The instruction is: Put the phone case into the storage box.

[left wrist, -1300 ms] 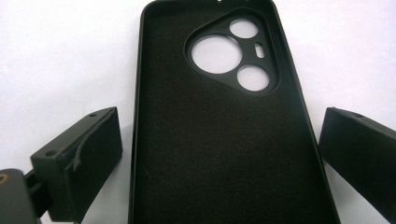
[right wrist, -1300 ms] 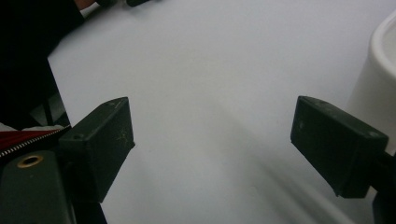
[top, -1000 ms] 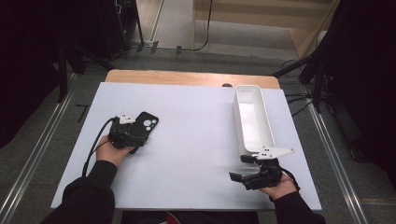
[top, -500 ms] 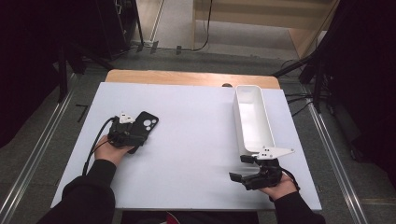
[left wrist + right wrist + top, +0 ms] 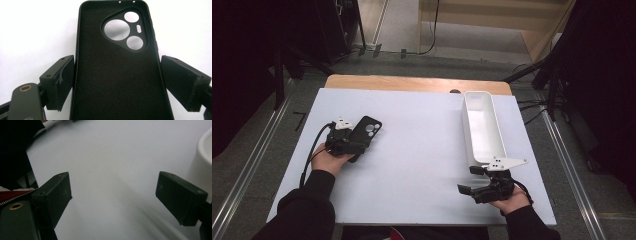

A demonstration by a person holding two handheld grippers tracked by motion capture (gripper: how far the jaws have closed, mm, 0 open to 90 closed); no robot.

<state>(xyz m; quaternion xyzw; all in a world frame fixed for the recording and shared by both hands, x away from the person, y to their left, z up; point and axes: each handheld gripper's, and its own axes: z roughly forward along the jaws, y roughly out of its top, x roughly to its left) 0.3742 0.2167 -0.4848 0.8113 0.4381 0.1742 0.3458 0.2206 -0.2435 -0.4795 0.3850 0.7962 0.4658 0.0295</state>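
A black phone case [image 5: 368, 129] lies inside-up on the white table [image 5: 422, 150] at the left, its camera cutouts at the far end. My left gripper [image 5: 357, 142] straddles its near end, open. In the left gripper view the case [image 5: 117, 37] fills the gap of the left gripper [image 5: 117, 82], with a jaw close beside each long edge. My right gripper [image 5: 469, 180] rests low at the front right, open, pointing left across the table. Nothing lies between the jaws of the right gripper [image 5: 112, 195], just bare table.
A long white bin [image 5: 464, 120] stands at the right of the table, running front to back, just beyond my right gripper. Its rounded wall [image 5: 202, 162] is at the right edge of the right gripper view. A wooden strip [image 5: 412, 82] borders the far side.
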